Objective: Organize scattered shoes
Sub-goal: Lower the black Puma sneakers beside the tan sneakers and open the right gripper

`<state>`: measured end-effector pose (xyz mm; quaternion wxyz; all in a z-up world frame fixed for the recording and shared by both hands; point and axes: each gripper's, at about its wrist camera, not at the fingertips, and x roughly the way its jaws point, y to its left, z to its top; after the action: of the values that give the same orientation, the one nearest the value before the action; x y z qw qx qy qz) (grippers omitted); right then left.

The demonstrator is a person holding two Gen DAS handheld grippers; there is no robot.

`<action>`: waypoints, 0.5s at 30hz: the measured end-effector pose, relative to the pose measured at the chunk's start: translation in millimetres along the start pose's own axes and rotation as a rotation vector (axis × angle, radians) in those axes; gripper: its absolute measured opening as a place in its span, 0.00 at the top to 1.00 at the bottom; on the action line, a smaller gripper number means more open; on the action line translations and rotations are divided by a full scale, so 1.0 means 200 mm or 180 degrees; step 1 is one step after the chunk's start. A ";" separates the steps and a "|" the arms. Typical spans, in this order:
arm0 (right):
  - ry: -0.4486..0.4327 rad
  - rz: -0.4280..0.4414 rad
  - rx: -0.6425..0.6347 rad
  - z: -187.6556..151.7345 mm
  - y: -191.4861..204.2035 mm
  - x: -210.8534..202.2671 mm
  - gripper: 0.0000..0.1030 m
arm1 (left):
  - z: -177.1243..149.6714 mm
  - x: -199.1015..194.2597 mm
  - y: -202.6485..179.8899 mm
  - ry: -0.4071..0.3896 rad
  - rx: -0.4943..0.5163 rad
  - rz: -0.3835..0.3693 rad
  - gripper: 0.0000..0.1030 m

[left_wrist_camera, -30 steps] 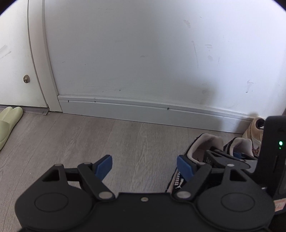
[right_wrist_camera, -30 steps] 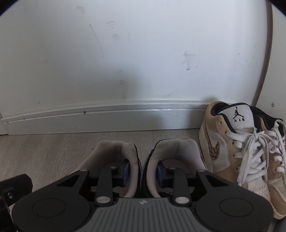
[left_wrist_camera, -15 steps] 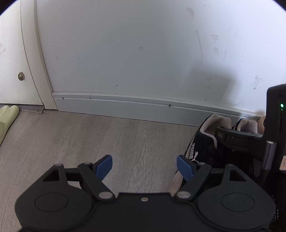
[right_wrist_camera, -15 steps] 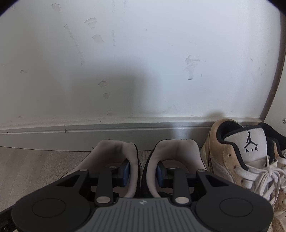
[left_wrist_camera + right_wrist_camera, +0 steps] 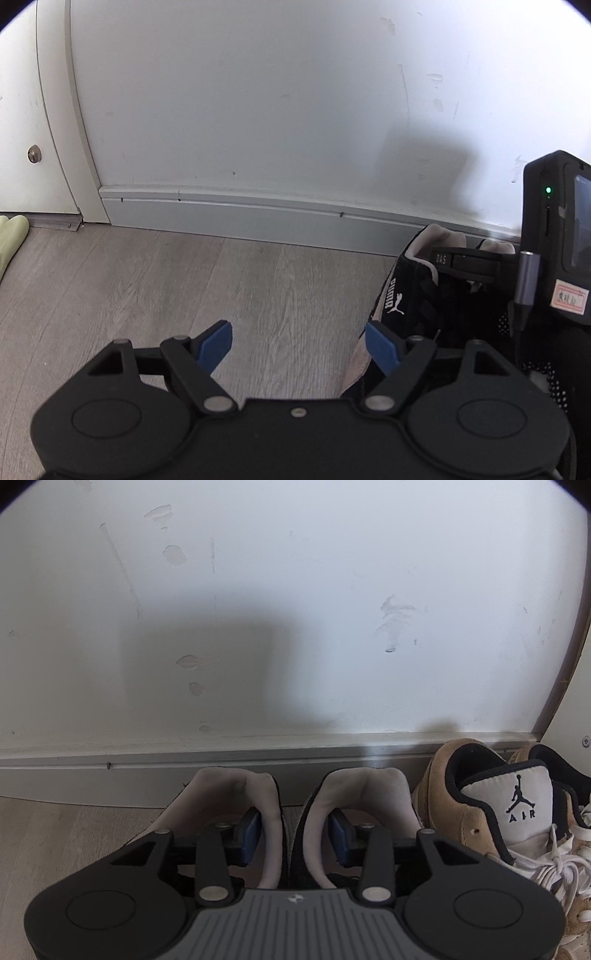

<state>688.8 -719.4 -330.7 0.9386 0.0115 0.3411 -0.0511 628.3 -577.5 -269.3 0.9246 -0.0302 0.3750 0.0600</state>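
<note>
A pair of black Puma sneakers with pale grey lining stands heel-first against the skirting board, the left shoe [image 5: 221, 794] beside the right shoe [image 5: 369, 790]. My right gripper [image 5: 295, 830] has one blue pad inside each shoe, with the two inner collar walls between them. Its jaws are opening and the pads stand just off the lining. In the left wrist view the Puma shoe [image 5: 402, 295] sits at the right. My left gripper [image 5: 297, 345] hovers open over bare floor to its left with nothing between its pads.
Two tan and white Jordan sneakers [image 5: 480, 812] stand right of the black pair, by a white panel [image 5: 580, 701]. The grey skirting board [image 5: 110, 775] runs under the white wall. A pale green slipper [image 5: 9, 240] lies far left by a door [image 5: 22, 110].
The right gripper carried the black pair forward until its heels reached the skirting board, then its pads spread apart. The left gripper stayed open and barely moved.
</note>
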 end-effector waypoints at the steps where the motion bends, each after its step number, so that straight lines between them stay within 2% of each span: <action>1: 0.0000 -0.0023 0.0003 0.00 0.00 -0.01 0.54 | 0.00 0.00 0.01 0.0002 -0.0011 0.0019 0.22; 3: -0.0046 -0.0030 -0.0011 0.01 -0.01 -0.03 0.50 | 0.00 0.00 0.03 0.0021 -0.0039 0.0034 0.22; 5: -0.0111 -0.0050 -0.0057 0.02 -0.01 -0.08 0.34 | 0.00 0.00 0.04 0.0041 -0.0053 0.0036 0.22; 7: -0.0158 -0.0055 -0.0116 0.03 -0.01 -0.12 0.25 | -0.01 -0.01 0.05 0.0046 -0.0042 0.0040 0.22; 10: -0.0246 -0.0069 -0.0076 0.00 -0.03 -0.24 0.25 | -0.03 -0.05 0.08 0.0047 -0.0044 0.0027 0.22; 13: -0.0338 -0.0025 0.0189 -0.11 -0.07 -0.37 0.23 | -0.07 -0.11 0.13 0.0041 -0.0020 0.0037 0.22; 15: -0.0394 -0.0031 0.0382 -0.22 -0.09 -0.46 0.17 | -0.10 -0.15 0.16 0.0018 0.0039 0.0103 0.22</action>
<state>588.5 -726.8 -305.3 0.9552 0.0629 0.2788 -0.0767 589.1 -550.0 -263.9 0.9226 -0.0186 0.3784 0.0726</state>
